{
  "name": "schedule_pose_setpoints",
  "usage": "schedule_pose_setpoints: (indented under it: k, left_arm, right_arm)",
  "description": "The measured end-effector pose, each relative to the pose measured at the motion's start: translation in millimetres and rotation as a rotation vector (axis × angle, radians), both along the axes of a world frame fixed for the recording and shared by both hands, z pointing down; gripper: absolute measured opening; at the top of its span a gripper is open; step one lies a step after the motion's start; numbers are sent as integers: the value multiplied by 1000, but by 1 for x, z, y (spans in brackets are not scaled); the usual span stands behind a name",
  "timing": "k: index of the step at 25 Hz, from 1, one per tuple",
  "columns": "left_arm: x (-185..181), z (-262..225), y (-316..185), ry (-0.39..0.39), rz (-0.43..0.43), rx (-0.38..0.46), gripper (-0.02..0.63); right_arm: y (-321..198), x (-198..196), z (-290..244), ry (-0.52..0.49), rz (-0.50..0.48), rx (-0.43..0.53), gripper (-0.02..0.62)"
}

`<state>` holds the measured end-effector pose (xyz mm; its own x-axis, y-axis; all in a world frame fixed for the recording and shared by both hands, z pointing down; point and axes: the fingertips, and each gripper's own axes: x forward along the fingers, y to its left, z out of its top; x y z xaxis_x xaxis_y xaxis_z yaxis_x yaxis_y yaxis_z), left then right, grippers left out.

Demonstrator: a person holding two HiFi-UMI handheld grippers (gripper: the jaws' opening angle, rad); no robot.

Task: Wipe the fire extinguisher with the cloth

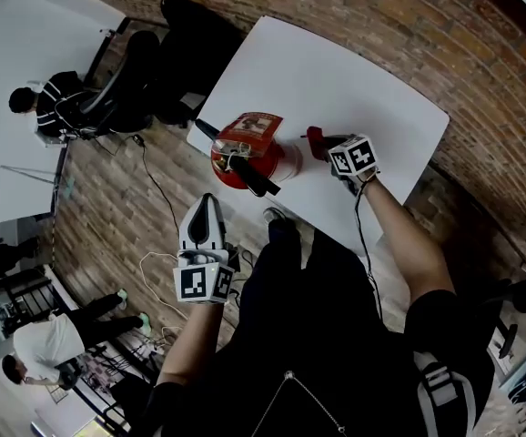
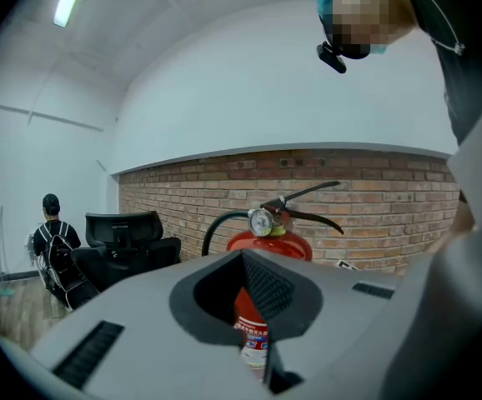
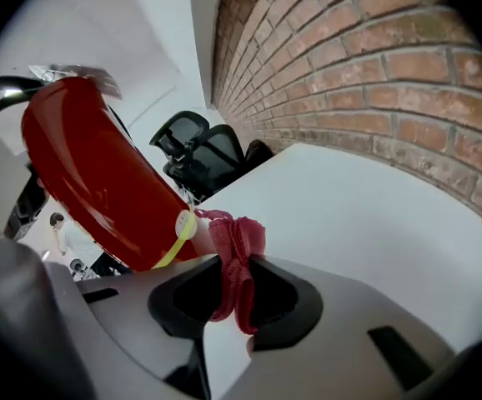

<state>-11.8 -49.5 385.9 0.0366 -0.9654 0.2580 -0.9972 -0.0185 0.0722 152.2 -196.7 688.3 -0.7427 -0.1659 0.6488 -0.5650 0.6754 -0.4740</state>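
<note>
The fire extinguisher (image 1: 243,157) looks glossy, the cloth (image 3: 234,248) soft, the table (image 1: 336,80) matt.

The head view looks steeply down over the desk (image 1: 363,89), the left gripper view faces the brick wall (image 2: 374,190) from beside the desk, and the right gripper view sits close at desk height, all three sharing the fire extinguisher (image 1: 245,157).

Table: a white flat table (image 1: 354,76), long with straight sides.
Next to it: a red brick wall (image 3: 366,65) runs along one side of the table.
On the table: a red metal fire extinguisher (image 1: 245,153) with a black hose, standing up.
Where it stands: close to the table edge, away from the wall.
</note>
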Motion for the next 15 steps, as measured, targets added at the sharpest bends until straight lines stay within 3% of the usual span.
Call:
schedule_pose_setpoints:
  k: [5,15]
  left_arm:
    - [-3,9,-3,-33,-12,-26,29]
    - [-6,17,4,-46,-43,-29,31]
  right_arm:
    - [5,-22,43,41,-82,-87,97]
    - [16,-43,87,49,-152,-227,98]
